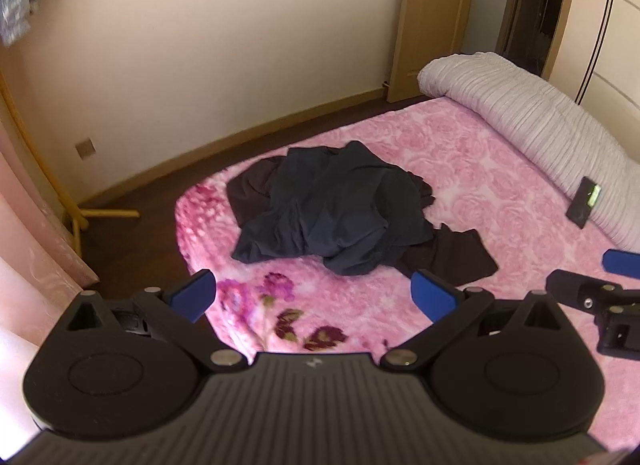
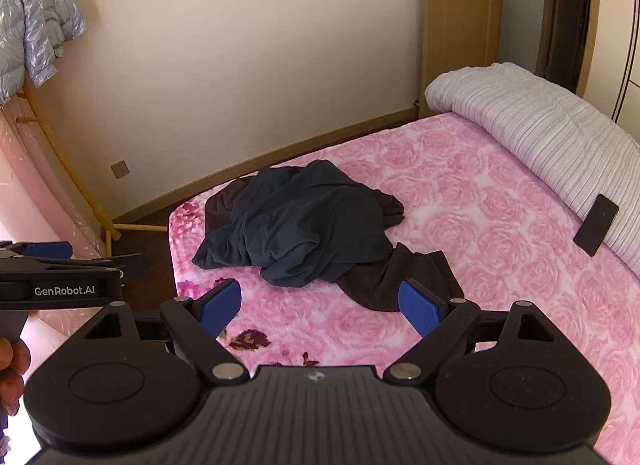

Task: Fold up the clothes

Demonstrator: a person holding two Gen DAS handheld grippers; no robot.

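A crumpled dark navy garment (image 1: 336,209) (image 2: 304,225) lies heaped on the pink rose-patterned bed (image 1: 500,193) (image 2: 500,193), on top of a dark brown garment (image 1: 452,257) (image 2: 404,277) that spreads out to the right. My left gripper (image 1: 314,297) hovers open above the bed's near edge, short of the pile, with nothing between its blue pads. My right gripper (image 2: 320,307) is open too, just in front of the brown cloth and not touching it. The left gripper's side (image 2: 60,285) shows in the right wrist view, held by a hand (image 2: 12,369).
A rolled striped grey quilt (image 1: 540,121) (image 2: 552,137) lies along the bed's right side, a dark phone (image 1: 584,201) (image 2: 596,225) leaning on it. Left of the bed are dark floor (image 1: 132,225), a wooden rack (image 2: 60,161) and a hanging silver jacket (image 2: 32,25). A door (image 2: 452,25) stands beyond.
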